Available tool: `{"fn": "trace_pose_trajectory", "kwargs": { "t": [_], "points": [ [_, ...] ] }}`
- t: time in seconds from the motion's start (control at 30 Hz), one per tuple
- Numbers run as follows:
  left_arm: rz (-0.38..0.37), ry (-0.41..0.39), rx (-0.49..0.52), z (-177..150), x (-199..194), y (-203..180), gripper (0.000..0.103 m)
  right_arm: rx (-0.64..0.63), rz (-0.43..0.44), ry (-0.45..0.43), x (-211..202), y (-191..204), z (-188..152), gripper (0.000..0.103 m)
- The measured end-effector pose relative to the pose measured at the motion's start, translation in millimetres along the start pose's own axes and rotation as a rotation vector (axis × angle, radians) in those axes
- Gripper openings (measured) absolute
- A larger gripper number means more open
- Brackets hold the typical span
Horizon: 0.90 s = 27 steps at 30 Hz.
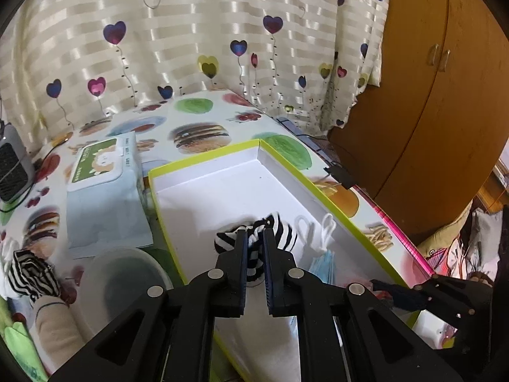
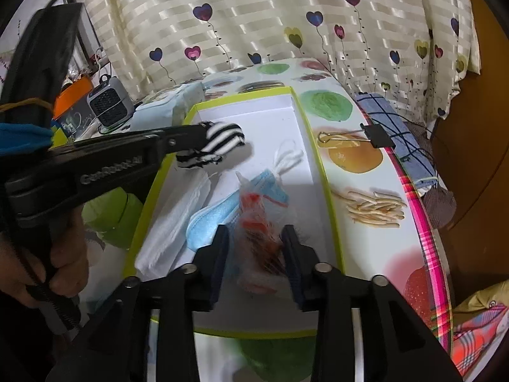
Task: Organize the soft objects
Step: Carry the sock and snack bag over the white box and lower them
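Two soft things hang over the white box: a striped sock pinched in the nearly closed left gripper, and a clear bag between the half-open right gripper; whether those pads grip it I cannot tell. Best lower each low, clear of the blue mask, before releasing. Around it lie a food-print tablecloth and a heart-patterned curtain.

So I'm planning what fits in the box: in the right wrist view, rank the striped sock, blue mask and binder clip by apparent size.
1. Blue mask, though it lies nearer the camera
2. Striped sock
3. Binder clip
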<state>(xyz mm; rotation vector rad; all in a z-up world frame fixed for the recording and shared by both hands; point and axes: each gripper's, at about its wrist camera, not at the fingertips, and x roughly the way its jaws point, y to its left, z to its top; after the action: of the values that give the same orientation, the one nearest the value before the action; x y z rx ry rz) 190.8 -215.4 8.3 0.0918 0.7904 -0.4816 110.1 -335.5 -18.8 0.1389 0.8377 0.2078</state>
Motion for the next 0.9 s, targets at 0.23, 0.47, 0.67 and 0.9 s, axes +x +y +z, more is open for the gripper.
{"fn": "trace_pose_trajectory", "kwargs": {
  "t": [0.23,0.47,0.67,0.9],
  "points": [
    [0.007,0.004,-0.022,-1.3,-3.8,4.7,0.019,0.0,0.0,-0.028,-8.6,0.7,-0.4,0.044],
    [0.03,-0.007,-0.031,-6.9,-23.8,12.0,0.02,0.001,-0.019,-0.045,-18.9,3.3,-1.6,0.044],
    [0.049,-0.026,-0.032,-18.1,-54.0,14.2,0.02,-0.003,-0.041,-0.068,-36.9,11.0,-2.2,0.044],
    [0.065,-0.046,-0.046,-34.7,-88.9,18.5,0.02,0.014,-0.064,-0.076,-55.0,18.5,-8.2,0.044]
  ]
}}
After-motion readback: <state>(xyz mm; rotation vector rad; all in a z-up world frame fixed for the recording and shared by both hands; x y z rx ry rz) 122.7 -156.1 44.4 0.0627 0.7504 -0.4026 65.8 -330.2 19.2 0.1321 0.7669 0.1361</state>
